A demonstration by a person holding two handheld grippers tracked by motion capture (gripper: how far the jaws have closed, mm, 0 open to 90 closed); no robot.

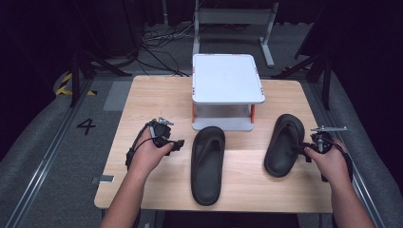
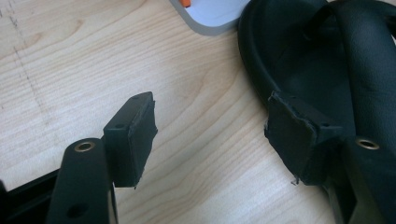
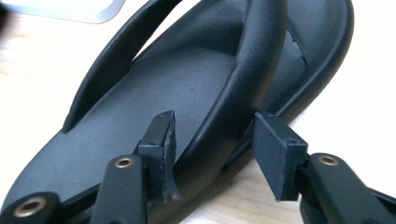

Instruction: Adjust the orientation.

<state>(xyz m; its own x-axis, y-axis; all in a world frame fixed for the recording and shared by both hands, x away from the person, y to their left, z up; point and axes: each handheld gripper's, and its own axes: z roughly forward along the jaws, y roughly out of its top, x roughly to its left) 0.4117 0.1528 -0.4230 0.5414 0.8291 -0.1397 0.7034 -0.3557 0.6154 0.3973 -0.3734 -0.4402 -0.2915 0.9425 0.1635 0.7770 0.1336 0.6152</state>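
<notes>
Two black flip-flop sandals lie on the wooden table [image 1: 142,95]. The left sandal [image 1: 207,164] is at the middle, the right sandal [image 1: 283,145] toward the right edge. My left gripper [image 1: 178,144] hovers just left of the left sandal [image 2: 308,56]. It [image 2: 210,107] stands open over bare wood, with nothing between the pads. My right gripper [image 1: 302,151] reaches in at the right sandal's side. In the right gripper view its jaws [image 3: 215,119] straddle the sandal's strap [image 3: 252,60], one pad inside over the footbed [image 3: 140,102], the other outside. A gap shows by the outer pad.
A white two-tier stand [image 1: 227,78] with orange posts sits at the table's back middle, its lower shelf right behind the left sandal's toe. Its corner [image 2: 210,18] shows in the left gripper view. Cables and metal frames lie on the floor beyond the table.
</notes>
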